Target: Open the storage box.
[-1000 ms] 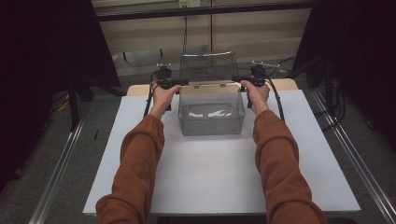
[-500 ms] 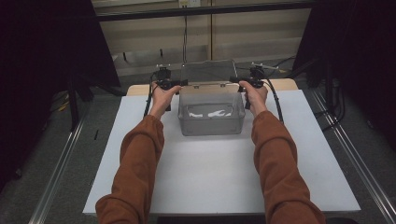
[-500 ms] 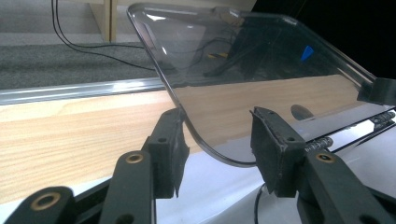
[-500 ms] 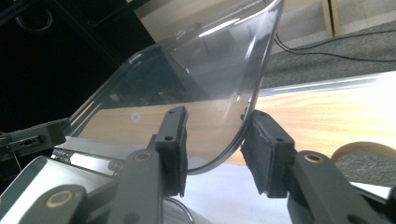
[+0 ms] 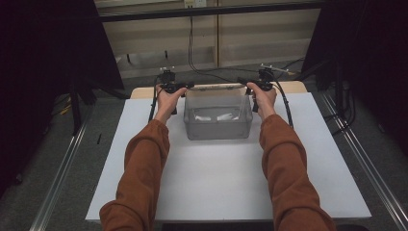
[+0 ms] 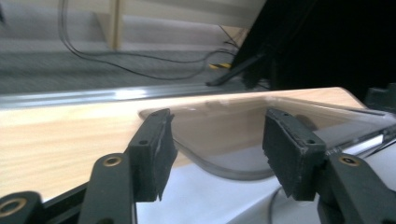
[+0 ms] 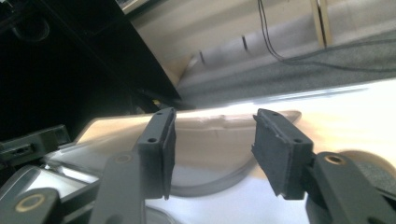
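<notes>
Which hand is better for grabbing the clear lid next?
Neither clearly: both. The left gripper and right gripper each hang open around a corner of the lid, one at each end.

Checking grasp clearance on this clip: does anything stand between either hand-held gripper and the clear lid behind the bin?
Nothing visible does. The clear lid lies directly beyond the open jaws of the left hand-held gripper and the right hand-held gripper, beside the bin.
</notes>
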Demonstrator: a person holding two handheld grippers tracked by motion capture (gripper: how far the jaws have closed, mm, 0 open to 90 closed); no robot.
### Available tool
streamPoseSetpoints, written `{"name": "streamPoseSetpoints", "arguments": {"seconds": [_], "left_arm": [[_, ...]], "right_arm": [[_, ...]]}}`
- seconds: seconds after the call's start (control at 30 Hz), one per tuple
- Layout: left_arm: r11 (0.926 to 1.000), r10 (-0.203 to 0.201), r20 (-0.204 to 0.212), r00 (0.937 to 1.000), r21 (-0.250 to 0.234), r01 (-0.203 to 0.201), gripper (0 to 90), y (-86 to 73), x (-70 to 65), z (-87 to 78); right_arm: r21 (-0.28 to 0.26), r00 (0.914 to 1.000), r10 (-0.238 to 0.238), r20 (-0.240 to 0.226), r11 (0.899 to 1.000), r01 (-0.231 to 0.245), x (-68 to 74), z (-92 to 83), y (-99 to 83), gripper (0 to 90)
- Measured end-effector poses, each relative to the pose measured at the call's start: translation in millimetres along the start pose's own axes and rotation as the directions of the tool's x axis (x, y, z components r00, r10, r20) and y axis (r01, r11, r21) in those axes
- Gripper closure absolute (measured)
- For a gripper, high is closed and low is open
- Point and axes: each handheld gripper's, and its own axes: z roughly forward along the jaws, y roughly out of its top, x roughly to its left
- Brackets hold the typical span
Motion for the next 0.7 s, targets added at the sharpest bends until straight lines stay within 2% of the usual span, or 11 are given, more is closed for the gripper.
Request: {"name": "streamPoseSetpoints", "arguments": {"seconds": [0.07,0.13,0.17,0.27,0.37,0.47,0.53,0.57,0.63,0.7], "left_arm": [[1.0000,0.008,0.007,0.9999,-0.002,-0.008,39.8,-0.2,0.4,-0.6],[0.9995,0.029,0.000,0.9996,-0.011,-0.029,36.8,-1.0,-1.0,-1.0],[0.9992,0.038,0.008,0.9993,-0.011,-0.038,36.0,-1.2,-1.5,-1.0],[0.9972,0.073,-0.003,0.9973,-0.016,-0.073,31.2,-1.5,-3.3,-2.0],[0.9976,0.068,-0.012,0.9976,-0.010,-0.068,24.6,-2.4,-2.7,-3.6],[0.9963,0.083,-0.006,0.9965,-0.021,-0.083,21.9,-6.9,-1.0,-5.3],[0.9948,0.091,-0.006,0.9958,-0.045,-0.092,17.2,-9.4,0.4,-8.0],[0.9944,0.092,-0.001,0.9957,-0.051,-0.092,16.3,-10.1,1.2,-9.3],[0.9948,0.096,0.006,0.9953,-0.034,-0.096,13.5,-10.3,0.7,-11.4],[0.9926,0.119,0.012,0.9928,-0.026,-0.118,14.1,-9.9,-1.9,-13.5]], "right_arm": [[-0.010,0.9984,-0.047,0.032,0.999,0.047,2.5,-0.6,1.0,44.4],[-0.012,0.9966,-0.067,0.048,0.998,0.067,3.4,-0.6,0.5,40.5],[-0.014,0.9958,-0.076,0.051,0.997,0.077,4.1,-0.8,0.3,39.8],[-0.024,0.9938,-0.100,0.050,0.995,0.101,5.6,-1.8,-0.8,36.9],[-0.034,0.9897,-0.129,0.060,0.991,0.132,7.0,-4.3,-0.9,31.8],[-0.038,0.9798,-0.180,0.086,0.982,0.184,7.7,-7.2,-0.2,26.4],[-0.035,0.9788,-0.187,0.084,0.981,0.190,8.2,-7.9,-1.0,21.4],[-0.043,0.9756,-0.200,0.091,0.978,0.204,9.0,-8.8,-1.8,21.2],[-0.060,0.9727,-0.216,0.086,0.973,0.221,10.5,-10.1,-3.6,17.9],[-0.057,0.9711,-0.218,0.097,0.973,0.224,11.5,-9.8,-4.4,12.8]]}}
